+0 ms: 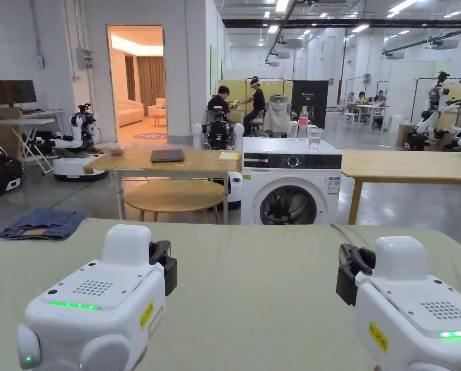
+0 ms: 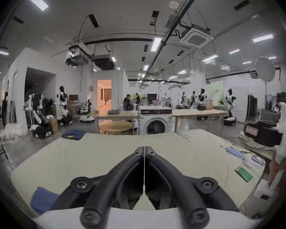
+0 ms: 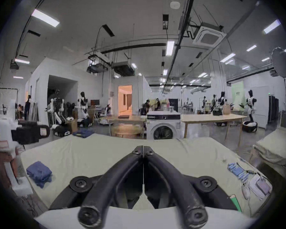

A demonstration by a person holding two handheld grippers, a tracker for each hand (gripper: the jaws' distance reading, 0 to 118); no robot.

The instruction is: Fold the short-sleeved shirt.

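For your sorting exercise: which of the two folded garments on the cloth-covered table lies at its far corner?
The dark denim garment; the lighter blue folded one lies at the near left edge.

Robotics lab: humanoid robots (image 3: 251, 103), washing machine (image 1: 290, 188), worktables (image 1: 408, 166)

No writing comes through legibly anywhere: the yellow stickers (image 1: 146, 314) on the gripper housings are too small to make out, and the washing machine's label (image 1: 334, 185) is a blur.
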